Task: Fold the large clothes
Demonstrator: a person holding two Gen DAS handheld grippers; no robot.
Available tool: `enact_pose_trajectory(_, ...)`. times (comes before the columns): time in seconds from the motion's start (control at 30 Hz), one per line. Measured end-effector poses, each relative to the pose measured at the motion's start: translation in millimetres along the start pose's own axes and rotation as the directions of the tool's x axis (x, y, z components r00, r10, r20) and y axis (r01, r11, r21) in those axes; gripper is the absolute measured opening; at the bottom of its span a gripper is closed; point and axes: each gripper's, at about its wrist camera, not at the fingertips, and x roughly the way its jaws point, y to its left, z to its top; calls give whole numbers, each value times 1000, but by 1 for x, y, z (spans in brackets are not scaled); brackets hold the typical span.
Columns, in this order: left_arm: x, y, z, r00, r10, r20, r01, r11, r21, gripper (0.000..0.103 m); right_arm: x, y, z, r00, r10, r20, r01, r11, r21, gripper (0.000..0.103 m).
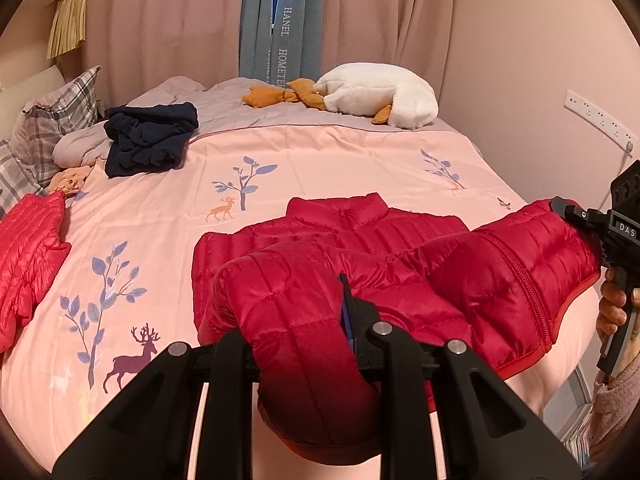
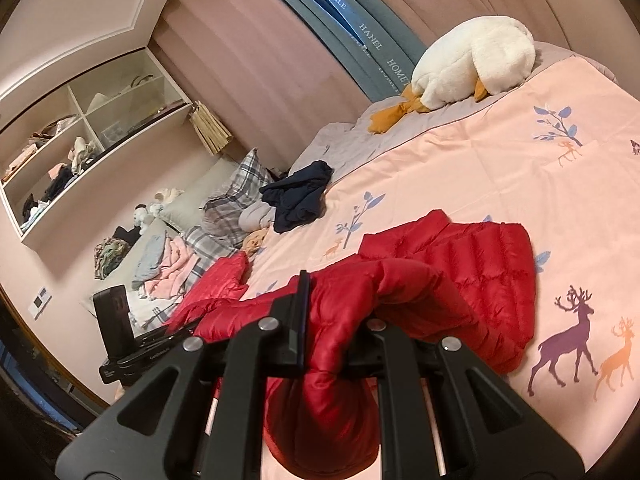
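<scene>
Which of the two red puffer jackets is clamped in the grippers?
The darker red jacket mid-bed, held by both grippers; the brighter red one lies untouched near the pillows.

Glossy quilted red jacket (image 1: 400, 256) lies on a matt pink cotton-looking bedspread (image 1: 320, 168); the white goose toy (image 1: 380, 92) looks fluffy plush.

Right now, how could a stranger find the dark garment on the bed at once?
Start from the white plush goose at the far edge of the bed. Toward the plaid pillows lies a crumpled navy garment. It alone is dark; both jackets are red.
</scene>
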Motion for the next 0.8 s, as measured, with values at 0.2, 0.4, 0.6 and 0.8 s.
enact_pose_trajectory(0.2, 17, 3, 9, 1000, 12, -11, -12, 1000, -3, 21, 13, -13, 9, 1000, -31, 3, 31, 1000, 4, 12)
enact_pose_trajectory(0.4, 38, 3, 18, 999, 29, -30, -29, 1000, -3, 21, 28, -26, 16, 997, -71, 1, 71, 997, 15, 12)
enact_pose_trajectory(0.6, 58, 6, 25, 997, 50, -50, -51, 999, -1, 21, 45, -38, 24, 995, -104, -4, 105, 994, 16, 12)
enact_pose_trajectory(0.8, 78, 8, 31, 995, 67, -70, -67, 998, -1, 21, 61, -50, 30, 991, -133, -12, 133, 991, 25, 12)
